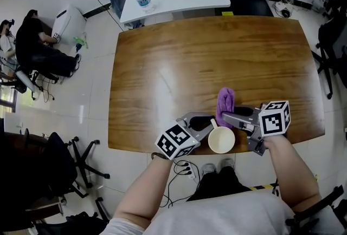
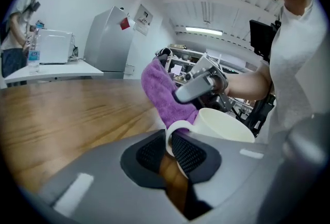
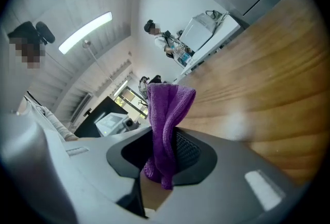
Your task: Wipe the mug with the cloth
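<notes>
The wooden bench [image 1: 190, 55] stood in a bright office with white floor tiles. At its near edge, the left tool [image 2: 170, 149] pinched the white mug [image 2: 227, 125] by its handle. The right tool [image 3: 161, 152] was clamped on the purple cloth [image 3: 167, 109], which stood up just beside the mug's rim.

The mug [image 1: 221, 140] is at the table's [image 1: 179, 66] 6 o'clock edge, its handle between the left gripper's [image 1: 211, 123] jaws at 10 o'clock. The cloth [image 1: 225, 102], in the right gripper's [image 1: 226, 116] jaws, is at the mug's 12 o'clock.
</notes>
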